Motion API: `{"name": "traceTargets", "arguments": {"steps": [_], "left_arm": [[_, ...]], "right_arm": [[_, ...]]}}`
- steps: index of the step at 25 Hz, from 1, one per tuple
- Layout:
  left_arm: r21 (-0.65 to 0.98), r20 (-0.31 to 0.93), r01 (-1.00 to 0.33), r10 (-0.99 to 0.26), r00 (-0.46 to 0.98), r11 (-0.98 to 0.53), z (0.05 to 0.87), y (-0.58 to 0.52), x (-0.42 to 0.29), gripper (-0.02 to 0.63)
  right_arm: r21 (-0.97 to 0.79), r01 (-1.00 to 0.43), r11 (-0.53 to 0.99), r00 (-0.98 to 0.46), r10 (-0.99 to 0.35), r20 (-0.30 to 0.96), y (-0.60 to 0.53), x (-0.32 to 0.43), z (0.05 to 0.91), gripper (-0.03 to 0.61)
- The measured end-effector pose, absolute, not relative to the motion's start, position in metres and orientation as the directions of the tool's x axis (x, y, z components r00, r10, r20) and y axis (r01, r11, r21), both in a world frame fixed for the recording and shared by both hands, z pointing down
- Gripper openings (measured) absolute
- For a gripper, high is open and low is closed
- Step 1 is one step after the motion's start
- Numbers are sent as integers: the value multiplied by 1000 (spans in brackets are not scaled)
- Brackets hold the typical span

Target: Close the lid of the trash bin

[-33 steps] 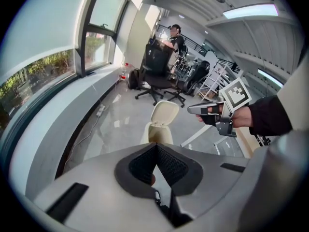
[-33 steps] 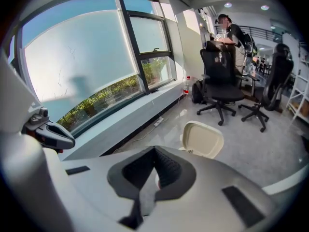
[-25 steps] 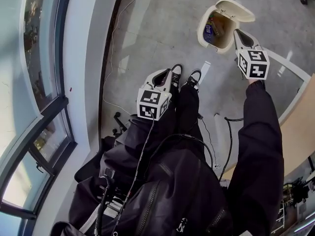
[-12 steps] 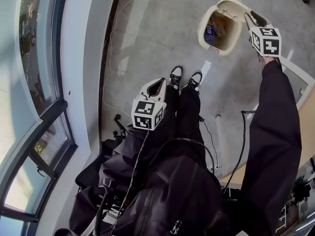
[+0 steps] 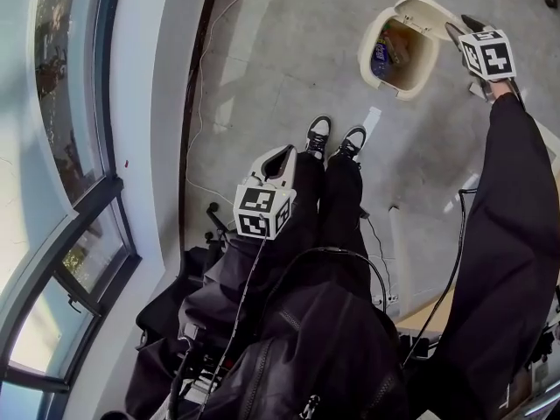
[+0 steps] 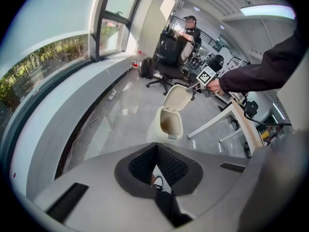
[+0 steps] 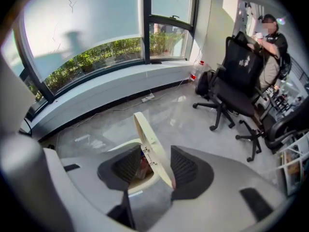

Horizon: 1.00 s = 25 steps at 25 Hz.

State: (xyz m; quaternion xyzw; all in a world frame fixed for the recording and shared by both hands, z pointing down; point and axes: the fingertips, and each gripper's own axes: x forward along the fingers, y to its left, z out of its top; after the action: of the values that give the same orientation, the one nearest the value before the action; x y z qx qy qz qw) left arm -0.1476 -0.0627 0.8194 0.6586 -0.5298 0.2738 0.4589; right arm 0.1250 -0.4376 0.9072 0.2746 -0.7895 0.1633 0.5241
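A cream trash bin (image 5: pixel 395 75) stands on the grey floor at the top right of the head view, with coloured rubbish inside. Its hinged lid (image 5: pixel 426 14) is raised. My right gripper (image 5: pixel 455 31) reaches to the lid's right edge. In the right gripper view the lid (image 7: pixel 150 141) stands edge-on between the jaws, which are opening; the right pad (image 7: pixel 187 167) is close to it and the left pad is apart. My left gripper (image 5: pixel 282 153) hangs over the person's legs, shut and empty. From the left gripper view the bin (image 6: pixel 169 123) and the right gripper (image 6: pixel 195 86) lie ahead.
A curved window wall runs along the left. Cables (image 5: pixel 199 77) trail on the floor beside it. A black office chair (image 7: pixel 236 76) and a seated person (image 7: pixel 270 30) are beyond the bin. A white-legged desk (image 6: pixel 227 117) stands right of the bin.
My right gripper has travelled from beside the bin's right rim up to the raised lid, and its jaws now straddle it. My left gripper has drifted slightly down and left.
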Motion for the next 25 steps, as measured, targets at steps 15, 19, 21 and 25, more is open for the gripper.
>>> {"name": "traceTargets", "arguments": {"steps": [15,19,21,25], "left_arm": [[317,844,-948,-444,300,-38,819,-50,-134,0],[316,849,-948,-436,300,-39,823,-42,-133,0],[321,848,-946,-430,309,-46,827,-35,-131,0],[325,851,-944,-418,318,-55,837,-23,-129,0]], "right_arm": [[-144,-515,845,-425,-106,899,-329,106,915,196],[-191,-498,846,-439,-56,897,-295,102,932,196],[-206,-487,849,-442,-36,896,-281,99,942,196],[-233,-462,856,-446,3,895,-258,94,971,196]]}}
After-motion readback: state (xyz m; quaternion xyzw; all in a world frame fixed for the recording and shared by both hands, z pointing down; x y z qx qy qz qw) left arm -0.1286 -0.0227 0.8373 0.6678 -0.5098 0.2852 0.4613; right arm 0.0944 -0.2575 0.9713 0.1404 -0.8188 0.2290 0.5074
